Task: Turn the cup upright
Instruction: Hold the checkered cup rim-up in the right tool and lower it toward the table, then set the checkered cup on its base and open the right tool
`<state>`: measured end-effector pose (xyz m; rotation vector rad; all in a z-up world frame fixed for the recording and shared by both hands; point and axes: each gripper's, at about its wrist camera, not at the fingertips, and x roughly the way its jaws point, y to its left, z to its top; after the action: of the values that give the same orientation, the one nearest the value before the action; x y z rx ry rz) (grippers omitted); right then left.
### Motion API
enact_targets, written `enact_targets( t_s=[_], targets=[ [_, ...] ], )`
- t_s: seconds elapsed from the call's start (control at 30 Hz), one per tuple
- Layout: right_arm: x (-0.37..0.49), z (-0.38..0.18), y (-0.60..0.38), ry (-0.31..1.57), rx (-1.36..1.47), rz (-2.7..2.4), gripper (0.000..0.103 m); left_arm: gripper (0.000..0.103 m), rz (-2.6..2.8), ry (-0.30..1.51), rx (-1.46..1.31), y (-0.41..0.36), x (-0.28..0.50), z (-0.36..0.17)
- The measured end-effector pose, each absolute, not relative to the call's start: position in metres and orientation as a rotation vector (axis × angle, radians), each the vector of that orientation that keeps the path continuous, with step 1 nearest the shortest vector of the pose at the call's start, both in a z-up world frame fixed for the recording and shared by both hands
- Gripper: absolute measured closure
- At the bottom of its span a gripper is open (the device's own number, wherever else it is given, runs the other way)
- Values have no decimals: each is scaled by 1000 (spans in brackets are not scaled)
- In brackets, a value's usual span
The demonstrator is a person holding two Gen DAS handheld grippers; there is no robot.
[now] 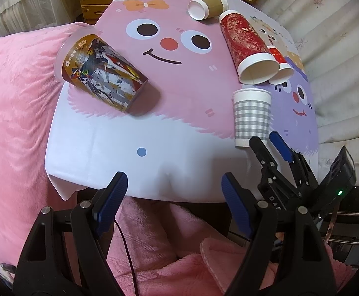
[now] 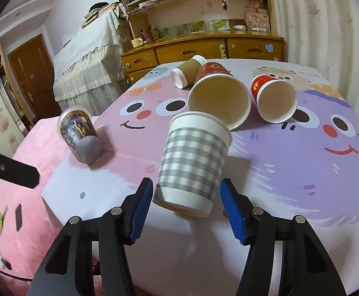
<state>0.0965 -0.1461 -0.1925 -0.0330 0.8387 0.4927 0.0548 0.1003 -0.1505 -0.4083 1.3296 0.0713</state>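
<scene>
the checked cup (image 2: 191,165) stands mouth up near the front edge of the table (image 2: 290,172), though it looks tilted in the right wrist view, perhaps only lens bend. the right gripper (image 2: 186,209) has its jaws spread wide on either side of the cup's base, touching nothing, which suits a release. the left gripper (image 1: 174,202) hangs off the table's front edge, jaws wide and holding nothing. 4 cups lie on their sides: the printed cup (image 1: 100,71) at the left edge, the brown cup (image 1: 210,5), the tall red cup (image 1: 248,46) and the small red cup (image 2: 273,98) further back, likely next
</scene>
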Motion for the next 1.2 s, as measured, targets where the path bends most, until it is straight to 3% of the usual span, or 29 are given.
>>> enact_targets(
  t_s=[0.13,0.2,0.27,0.3,0.77,1.13,1.2],
  targets=[
    [108,-182,-144,945,9,512,43,27,69,1320,-431,104,56,-149],
    [118,-177,-138,1052,26,480,38,27,69,1311,-447,108,58,-148],
    [129,-175,-130,1130,46,488,21,27,73,1303,-460,111,59,-147],
    [133,-174,-125,1151,47,493,19,27,75,1299,-467,114,60,-146],
    [211,-209,-36,1500,-45,454,18,27,97,1300,-554,162,59,-150],
    [229,-212,-21,1543,-38,344,18,27,74,1319,-525,170,69,-151],
    [231,-210,-19,1531,-46,345,23,27,68,1324,-524,169,70,-152]
  ],
)
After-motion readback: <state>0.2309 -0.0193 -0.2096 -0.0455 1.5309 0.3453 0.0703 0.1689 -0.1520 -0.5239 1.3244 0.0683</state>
